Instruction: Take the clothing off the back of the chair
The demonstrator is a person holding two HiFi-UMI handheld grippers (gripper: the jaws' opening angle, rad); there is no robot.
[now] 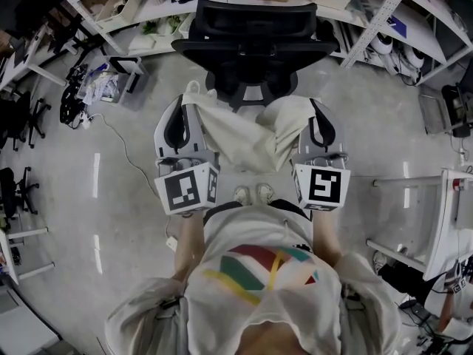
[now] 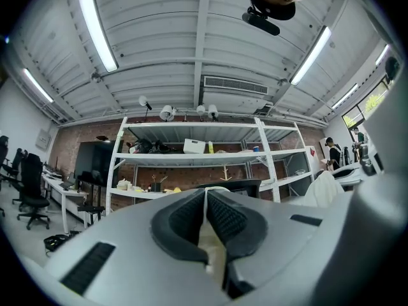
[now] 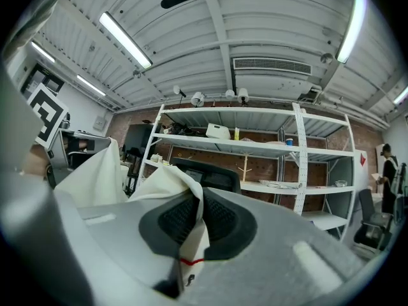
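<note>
A cream-white soft cloth garment (image 1: 255, 135) hangs slack between the two hand-held tools. It sags in a shallow swag from one to the other, on the near side of the black mesh office chair (image 1: 255, 32). Whether its lower folds touch the seat cannot be told. The left tool (image 1: 191, 109) has its ribbed black pads pressed together on one edge of the fabric, with a thin seam of it showing in the pinch. The right tool (image 1: 315, 113) likewise pinches a bunched corner, where a short red stitch shows just below the pads. The garment looks light and limp, likely to drape, slip and snag on the chair's headrest rather than resist. Hems and seams, where the layers double, appear the surest places to hold. Beyond the tools, past the chair, white metal shelves (image 1: 148, 17) stand above a grey polished floor (image 1: 111, 198).
</note>
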